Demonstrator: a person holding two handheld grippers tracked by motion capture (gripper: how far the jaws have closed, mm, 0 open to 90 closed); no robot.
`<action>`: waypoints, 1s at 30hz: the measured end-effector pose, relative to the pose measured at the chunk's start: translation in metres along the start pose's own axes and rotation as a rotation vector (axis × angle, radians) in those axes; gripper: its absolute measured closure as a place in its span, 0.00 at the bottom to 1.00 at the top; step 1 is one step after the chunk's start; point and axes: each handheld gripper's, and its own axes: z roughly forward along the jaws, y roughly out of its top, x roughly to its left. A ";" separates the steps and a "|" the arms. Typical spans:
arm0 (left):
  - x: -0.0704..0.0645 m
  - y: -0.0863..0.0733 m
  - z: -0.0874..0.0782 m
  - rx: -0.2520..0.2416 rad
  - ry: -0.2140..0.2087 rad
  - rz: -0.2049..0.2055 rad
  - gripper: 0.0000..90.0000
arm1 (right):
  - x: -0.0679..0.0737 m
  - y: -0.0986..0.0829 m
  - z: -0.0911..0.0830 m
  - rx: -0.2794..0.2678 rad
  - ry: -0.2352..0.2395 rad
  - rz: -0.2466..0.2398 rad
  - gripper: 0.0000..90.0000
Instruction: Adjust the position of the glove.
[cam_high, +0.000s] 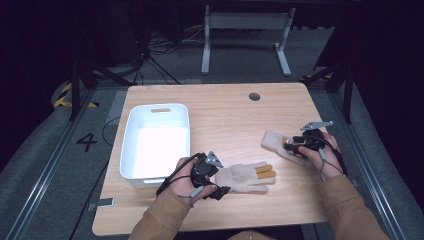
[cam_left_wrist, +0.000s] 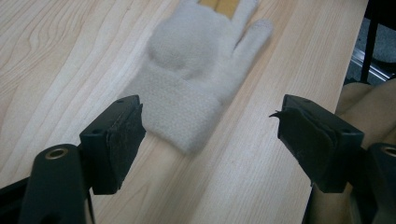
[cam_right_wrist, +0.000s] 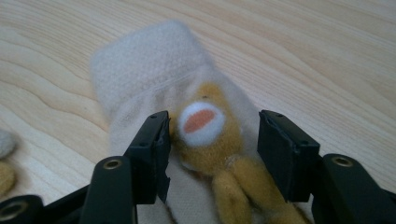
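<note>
Two cream knitted gloves lie on the wooden table. The near glove lies flat with orange fingertips pointing right. My left gripper is at its cuff, and the left gripper view shows the jaws wide open with the cuff of that glove just ahead of them. The other glove lies at the right and carries a yellow-brown plush animal face. My right gripper hangs over it, open, with its jaws on either side of the face and the left one touching it.
A white plastic bin stands on the left part of the table, close to my left hand. A small dark round cap sits in the tabletop near the far edge. Beyond the table are a metal frame and cables on the floor.
</note>
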 end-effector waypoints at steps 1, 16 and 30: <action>0.000 0.000 0.000 0.000 0.000 0.000 0.26 | 0.000 0.000 0.001 0.005 -0.001 -0.005 0.50; 0.000 0.000 0.001 0.004 -0.003 0.001 0.26 | 0.003 0.000 0.000 0.050 0.014 -0.047 0.71; 0.001 0.000 0.001 0.004 -0.010 0.001 0.26 | 0.006 0.009 -0.019 0.006 0.030 -0.059 0.73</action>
